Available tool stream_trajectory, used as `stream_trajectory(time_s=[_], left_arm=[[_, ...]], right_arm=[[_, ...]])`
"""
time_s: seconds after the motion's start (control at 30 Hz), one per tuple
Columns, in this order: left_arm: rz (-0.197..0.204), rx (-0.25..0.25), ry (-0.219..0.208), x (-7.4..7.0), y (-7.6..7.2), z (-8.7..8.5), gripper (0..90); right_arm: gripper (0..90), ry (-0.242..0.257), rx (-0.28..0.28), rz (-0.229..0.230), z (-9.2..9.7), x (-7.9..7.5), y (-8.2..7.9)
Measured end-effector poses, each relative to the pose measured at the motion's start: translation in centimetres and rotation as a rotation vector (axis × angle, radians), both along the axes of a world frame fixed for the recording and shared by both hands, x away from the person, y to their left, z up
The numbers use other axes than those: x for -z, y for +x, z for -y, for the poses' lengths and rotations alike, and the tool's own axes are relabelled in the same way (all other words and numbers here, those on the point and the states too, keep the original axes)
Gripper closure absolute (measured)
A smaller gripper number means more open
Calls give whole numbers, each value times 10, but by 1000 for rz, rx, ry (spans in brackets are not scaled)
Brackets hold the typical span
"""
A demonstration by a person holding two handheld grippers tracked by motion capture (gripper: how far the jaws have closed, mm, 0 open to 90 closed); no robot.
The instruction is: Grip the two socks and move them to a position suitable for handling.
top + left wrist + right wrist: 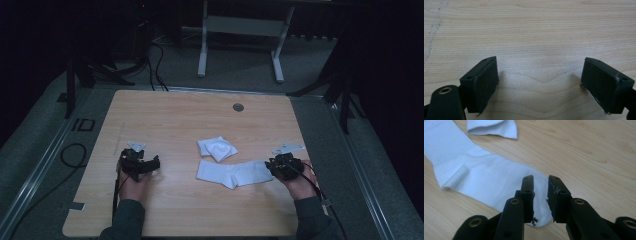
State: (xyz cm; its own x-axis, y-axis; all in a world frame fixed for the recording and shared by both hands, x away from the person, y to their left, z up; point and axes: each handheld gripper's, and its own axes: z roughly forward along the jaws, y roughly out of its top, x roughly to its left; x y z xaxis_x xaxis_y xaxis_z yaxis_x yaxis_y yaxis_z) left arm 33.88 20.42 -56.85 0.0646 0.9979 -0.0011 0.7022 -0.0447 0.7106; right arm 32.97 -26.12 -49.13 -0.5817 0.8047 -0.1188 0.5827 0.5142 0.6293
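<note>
Flat sock [235, 173]: white, laid out across the near middle of the bench [175, 115], its right end at the right gripper [272, 167].
Folded sock [217, 148]: white, bunched into a small bundle just beyond the flat sock, close to it; whether the two touch cannot be told.
Right gripper, high view: held in the person's right hand [300, 182] at the near right, with a grey plate on top and a cable trailing off the near edge.
Right gripper, own view [541, 185]: jaws parted by a narrow gap over the rounded end of the flat sock [486, 175]; the pads press on nothing. A corner of the folded sock [491, 127] lies at the far edge.
Left gripper, high view [152, 162]: held in the left hand [132, 182] at the near left, well apart from both socks.
Left gripper, own view [540, 75]: jaws spread wide just over bare wood, nothing between them.
Bench surface: pale wood grain with rounded corners and a round grommet [238, 107] near the far edge; a faint scratch runs along the left side.
Room: dim. Grey floor around the bench, a white frame [240, 35] on two legs standing beyond it, black cables [152, 60] looping at the far left, and dark stand legs on both sides.
</note>
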Motion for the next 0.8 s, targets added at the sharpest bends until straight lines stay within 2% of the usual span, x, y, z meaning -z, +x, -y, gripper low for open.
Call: stream_trajectory(time_s=[0.03,0.17,0.23,0.27,0.33,0.37,0.47,0.63,0.8], left_arm=[[0,0,0,0,0,0,143],[-1,4,1,0,0,0,143],[-1,5,1,0,0,0,143],[-1,4,1,0,0,0,143],[-1,4,1,0,0,0,143],[-1,4,1,0,0,0,143],[-1,5,1,0,0,0,143],[-1,4,1,0,0,0,143],[-4,6,3,0,0,0,143]], right_arm=[[757,0,0,0,0,0,0],[889,-31,-30,-37,-6,14,1],[895,-35,-31,-51,-8,18,3],[895,-37,-35,-69,-10,28,5],[896,-43,-36,-88,-12,36,7],[896,-43,-36,-88,-12,36,7],[897,-59,-50,-105,-16,49,6],[898,-56,-70,-101,-19,50,1],[898,-59,-140,-83,-31,52,-11]])
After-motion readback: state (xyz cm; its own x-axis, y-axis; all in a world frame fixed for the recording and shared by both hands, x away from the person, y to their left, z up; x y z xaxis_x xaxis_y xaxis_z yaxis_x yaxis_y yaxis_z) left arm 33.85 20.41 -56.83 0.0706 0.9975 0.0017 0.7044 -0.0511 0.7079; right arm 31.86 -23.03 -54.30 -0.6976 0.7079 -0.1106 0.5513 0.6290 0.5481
